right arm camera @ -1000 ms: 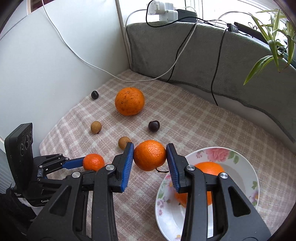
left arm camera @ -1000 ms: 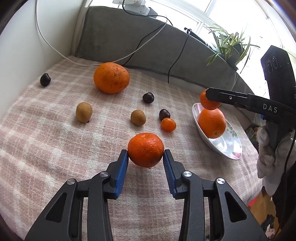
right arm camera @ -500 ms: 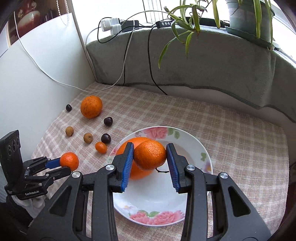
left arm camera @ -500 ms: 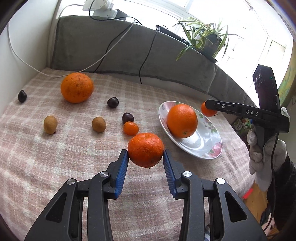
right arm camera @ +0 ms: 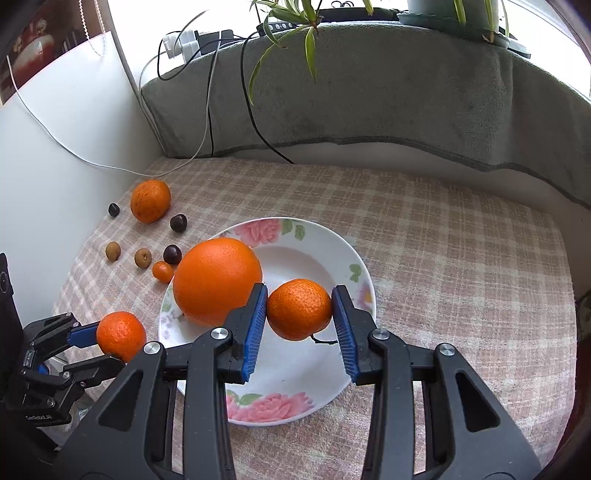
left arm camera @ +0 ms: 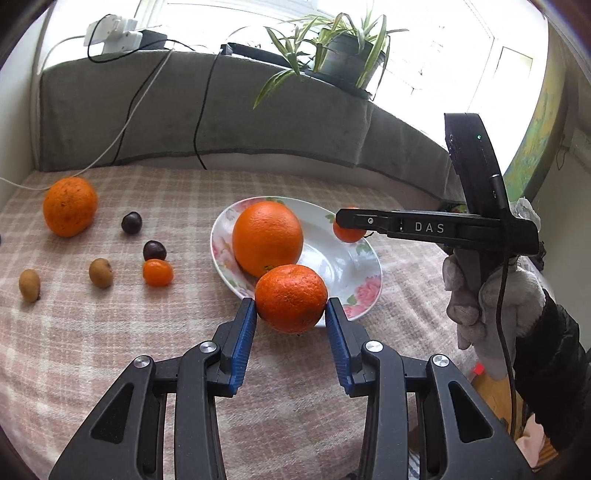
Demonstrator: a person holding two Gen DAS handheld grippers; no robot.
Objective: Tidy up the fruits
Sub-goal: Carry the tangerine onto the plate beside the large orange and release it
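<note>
Pink-and-cream checked cloth (right arm camera: 443,258) covers the whole table, and a grey fleecy throw (right arm camera: 406,92) is draped over the sill behind it at twelve o'clock, with a spider plant (left arm camera: 332,48) against the bright window and a white power strip (left arm camera: 114,33) whose cables trail down onto the cloth. White wall closes the side at nine o'clock.

On the cloth sits a flowered plate (right arm camera: 295,406) holding one large orange (right arm camera: 216,280). The right gripper (right arm camera: 299,314) is clamped on a mandarin (right arm camera: 299,309), held above the plate's middle (a gloved hand (left arm camera: 491,302) carries it). The left gripper (left arm camera: 291,321) is likewise clenched on its own mandarin (left arm camera: 291,298), at the plate's near rim in its own view, at eight o'clock of the plate from the right wrist.

Loose fruit lies on the cloth at ten o'clock of the plate: a speckled orange (right arm camera: 150,201), three dark round fruits (right arm camera: 172,254), two brown ones (right arm camera: 143,257), one tiny orange fruit (right arm camera: 163,271).
</note>
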